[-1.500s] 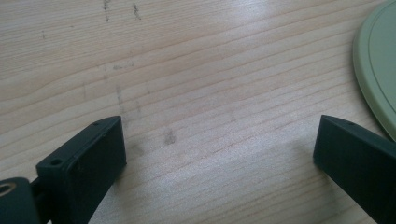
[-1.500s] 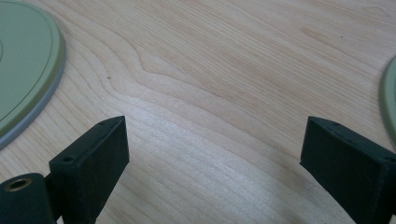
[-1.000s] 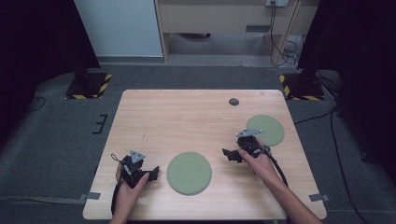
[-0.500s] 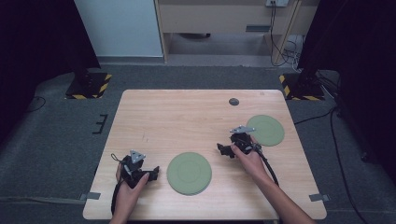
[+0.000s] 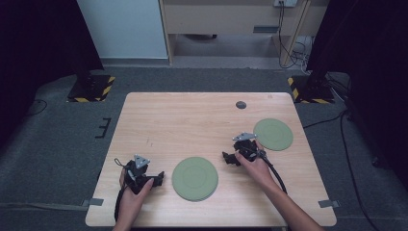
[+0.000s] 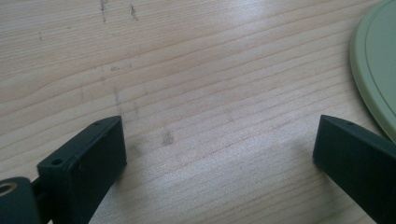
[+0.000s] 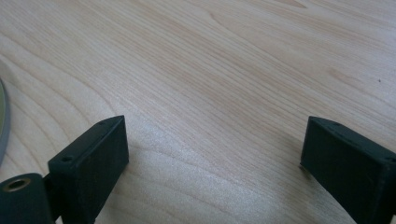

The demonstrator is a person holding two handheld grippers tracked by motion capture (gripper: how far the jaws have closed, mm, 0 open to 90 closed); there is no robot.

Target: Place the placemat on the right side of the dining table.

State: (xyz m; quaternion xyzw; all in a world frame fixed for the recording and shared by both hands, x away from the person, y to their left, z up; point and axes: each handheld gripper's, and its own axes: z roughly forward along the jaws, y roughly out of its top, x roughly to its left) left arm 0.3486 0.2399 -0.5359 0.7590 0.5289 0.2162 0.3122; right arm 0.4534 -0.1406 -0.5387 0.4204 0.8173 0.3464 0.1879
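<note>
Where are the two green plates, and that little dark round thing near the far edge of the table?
Near plate [image 5: 195, 178]: high view, its flat centre.
Far plate [image 5: 273, 134]: high view, its flat centre.
Dark round thing [image 5: 241, 105]: high view, its middle, on the table.

This looks like a lab or test room set up for recording. A plain pale wood worktop [image 5: 192, 120] stands alone on grey carpet [image 5: 57, 144], with strips of tape [image 5: 95, 202] on the floor at its near corners. Black stands rise at either side from bases marked with yellow-and-black hazard stripes [image 5: 91, 89], and dark curtains [image 5: 38, 48] close in both flanks. Cables [image 5: 288, 43] hang down to the floor by a wooden unit [image 5: 231, 19] at the back wall.
</note>
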